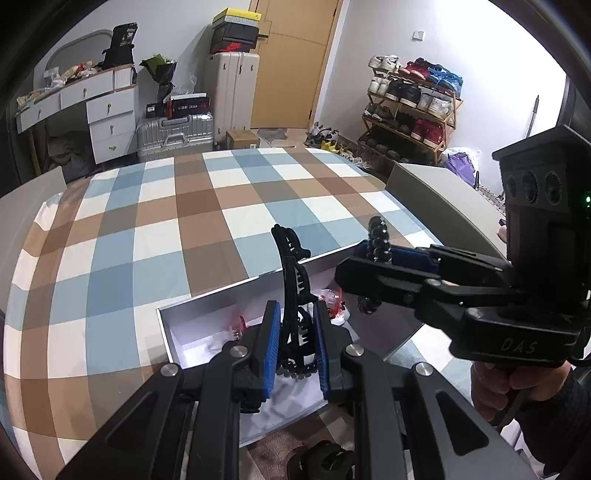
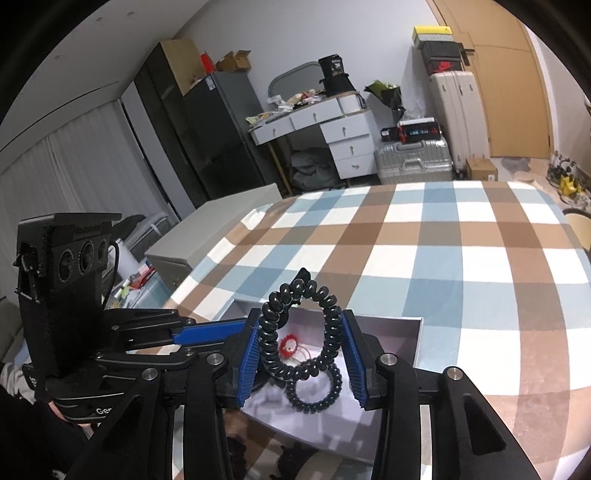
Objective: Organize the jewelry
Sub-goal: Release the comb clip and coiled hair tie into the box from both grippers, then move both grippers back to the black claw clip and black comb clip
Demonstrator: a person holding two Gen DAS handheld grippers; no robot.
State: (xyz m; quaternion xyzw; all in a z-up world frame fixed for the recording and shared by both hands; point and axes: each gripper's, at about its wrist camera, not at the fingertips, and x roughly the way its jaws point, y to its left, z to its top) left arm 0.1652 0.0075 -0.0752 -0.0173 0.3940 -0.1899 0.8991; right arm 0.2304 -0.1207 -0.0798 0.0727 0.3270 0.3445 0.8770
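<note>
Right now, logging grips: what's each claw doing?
Left claw: shut on the black hair clip.
Right claw: holding the black spiral hair tie.

A: The checked cloth (image 1: 177, 221) in blue, brown and white spreads from the centre out to nine o'clock in the left wrist view. At eleven o'clock stands a white dresser (image 1: 107, 118) with drawers, its top cluttered.

B: A silver suitcase (image 1: 175, 134) sits just beside it, with a tall white suitcase (image 1: 236, 88) behind, shoe boxes (image 1: 236, 31) stacked on that. The wooden door (image 1: 295, 62) fills twelve o'clock.

A: At two o'clock a shoe rack (image 1: 410, 107) is crowded with sneakers.

B: The right wrist view adds a dark refrigerator (image 2: 218, 125) at eleven o'clock.
</note>
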